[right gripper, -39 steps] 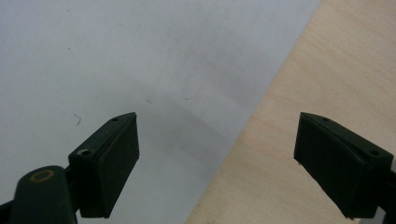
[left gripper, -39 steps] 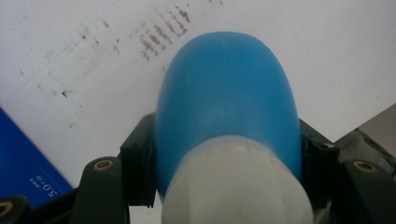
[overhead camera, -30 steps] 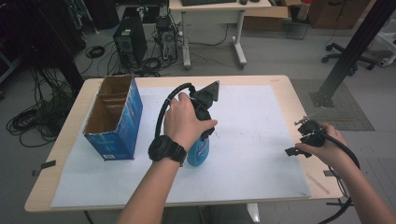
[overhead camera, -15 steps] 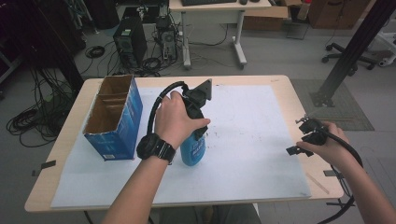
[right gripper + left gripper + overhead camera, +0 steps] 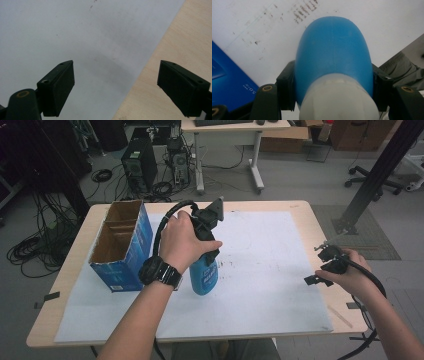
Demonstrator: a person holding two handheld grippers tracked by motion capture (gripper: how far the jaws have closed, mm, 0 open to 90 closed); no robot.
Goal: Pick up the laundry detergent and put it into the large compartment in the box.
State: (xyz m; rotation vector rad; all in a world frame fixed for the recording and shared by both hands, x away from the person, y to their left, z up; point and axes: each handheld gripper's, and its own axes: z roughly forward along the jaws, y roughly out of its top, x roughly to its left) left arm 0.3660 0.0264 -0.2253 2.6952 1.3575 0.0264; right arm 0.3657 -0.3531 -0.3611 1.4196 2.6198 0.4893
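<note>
A blue bottle (image 5: 204,277) with a white top stands upright over the white sheet, just right of the blue cardboard box (image 5: 122,245). My left gripper (image 5: 207,247) points down from above and is shut on the bottle's upper part. In the left gripper view both black pads (image 5: 285,92) press the sides of the blue bottle (image 5: 333,50), with its white top nearest the camera. My right gripper (image 5: 316,265) hovers near the table's right edge. In the right gripper view my right gripper (image 5: 116,87) is open, with nothing between its jaws.
The open-topped box, divided inside, stands at the table's left; its blue side (image 5: 227,85) is close to the bottle. A white sheet (image 5: 270,265) covers most of the wooden table (image 5: 320,225). Beyond the table are desks, computers, cables and a black post.
My left hand has carried the bottle a little to the left, closer to the box, and slightly up. The right hand has stayed where it was.
</note>
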